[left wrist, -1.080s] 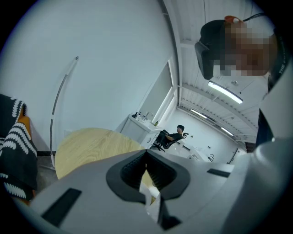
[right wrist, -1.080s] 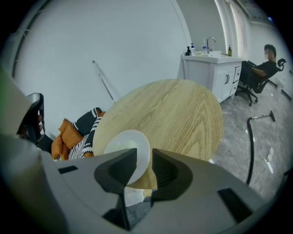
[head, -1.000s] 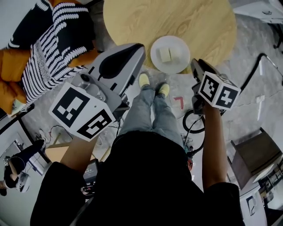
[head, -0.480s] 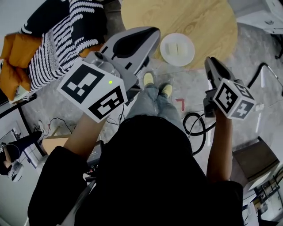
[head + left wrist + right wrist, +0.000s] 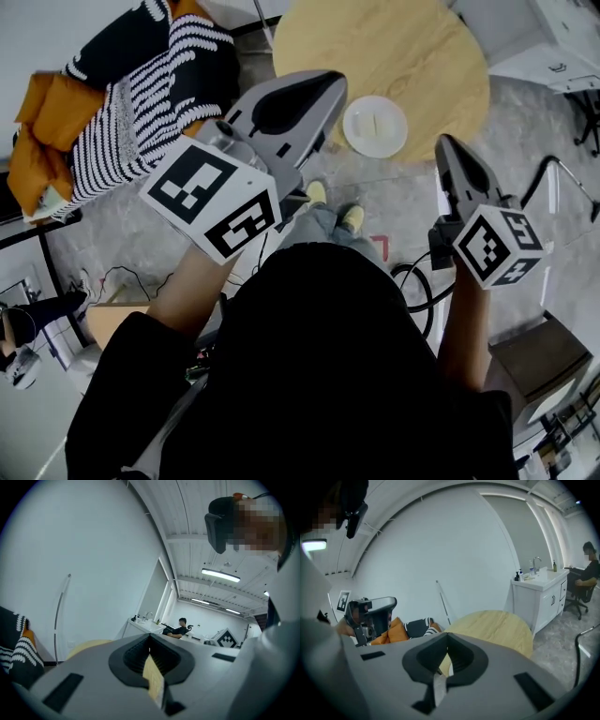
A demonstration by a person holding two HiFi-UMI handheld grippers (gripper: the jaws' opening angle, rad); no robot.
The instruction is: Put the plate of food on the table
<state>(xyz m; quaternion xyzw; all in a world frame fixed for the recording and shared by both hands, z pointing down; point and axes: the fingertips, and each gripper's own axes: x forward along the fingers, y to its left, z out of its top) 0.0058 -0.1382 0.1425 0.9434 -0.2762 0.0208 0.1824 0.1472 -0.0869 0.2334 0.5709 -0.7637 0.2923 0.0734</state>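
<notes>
Sitting on the table's near edge: plate of food.
Left gripper closed, empty; right gripper's jaws have just been closing, now together with nothing between.

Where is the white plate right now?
In the head view the plate sits upper middle, on the near edge of the round wooden table, beyond the person's yellow shoes.

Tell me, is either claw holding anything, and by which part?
Nothing. Left gripper and right gripper are shut and empty; the plate sits on the table.
</notes>
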